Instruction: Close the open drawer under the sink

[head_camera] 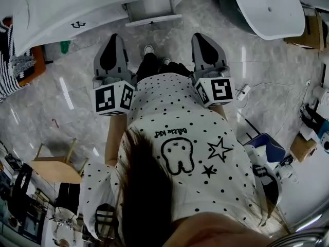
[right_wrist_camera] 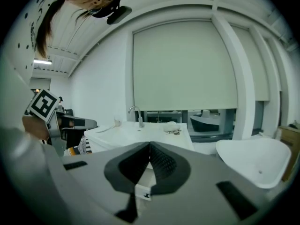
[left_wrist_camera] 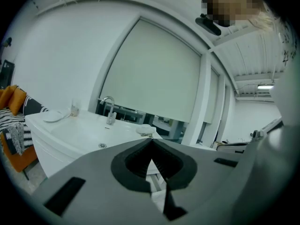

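Fingertips of the left gripper (head_camera: 114, 37) are pressed together with nothing between them; the left gripper view (left_wrist_camera: 151, 140) shows its dark ribbed pads meeting in a point. The right gripper (head_camera: 201, 36) is closed the same way and empty, its pads touching along their length in the right gripper view (right_wrist_camera: 150, 145). Both grippers point towards 12 o'clock in the head view, side by side and held close against the person's white dotted shirt (head_camera: 180, 138).

Ahead of them, at 12 o'clock and between the lines of the two grippers, is the white open drawer (head_camera: 153, 10). It is pulled out from under the white sink counter (head_camera: 92, 6). It is a shallow box with a flat, plain white front strip facing the person and a greyer inside. Neither gripper touches it; both tips are well apart from it.

A chrome tap (left_wrist_camera: 108, 109) stands on the counter. At 2 o'clock, on the grey marbled floor (head_camera: 77, 91), sits a white oval bathtub (head_camera: 267, 9).
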Tool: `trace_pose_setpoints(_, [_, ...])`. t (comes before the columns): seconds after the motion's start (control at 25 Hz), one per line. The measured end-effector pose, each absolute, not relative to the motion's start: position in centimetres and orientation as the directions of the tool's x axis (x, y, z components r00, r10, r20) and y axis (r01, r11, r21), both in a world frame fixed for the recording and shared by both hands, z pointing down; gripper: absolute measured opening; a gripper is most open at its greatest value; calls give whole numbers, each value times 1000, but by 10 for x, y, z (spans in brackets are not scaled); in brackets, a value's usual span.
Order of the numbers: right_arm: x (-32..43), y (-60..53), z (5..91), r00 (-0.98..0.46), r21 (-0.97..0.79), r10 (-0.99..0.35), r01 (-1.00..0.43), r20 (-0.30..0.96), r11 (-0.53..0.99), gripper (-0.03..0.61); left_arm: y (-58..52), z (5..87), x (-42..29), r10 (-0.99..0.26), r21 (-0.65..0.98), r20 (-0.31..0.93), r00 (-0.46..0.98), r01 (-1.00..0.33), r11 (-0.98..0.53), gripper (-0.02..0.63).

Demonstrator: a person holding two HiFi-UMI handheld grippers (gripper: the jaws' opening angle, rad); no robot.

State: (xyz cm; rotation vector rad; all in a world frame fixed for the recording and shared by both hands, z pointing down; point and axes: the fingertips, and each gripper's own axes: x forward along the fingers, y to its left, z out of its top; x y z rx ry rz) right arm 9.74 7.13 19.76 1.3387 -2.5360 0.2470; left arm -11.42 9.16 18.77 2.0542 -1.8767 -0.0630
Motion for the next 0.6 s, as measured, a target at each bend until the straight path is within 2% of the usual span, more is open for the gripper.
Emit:
trace_pose_setpoints(0.24, [86, 60, 207, -512, -31, -797, -846, 321, 532, 12, 82, 201, -121, -961, 295, 230, 156, -952, -83, 6])
trace_pose_setpoints(0.6, [76, 40, 218, -545, -42, -763, -822, 348, 568, 12, 76, 211, -130, -960, 307, 260, 107, -951, -22, 6])
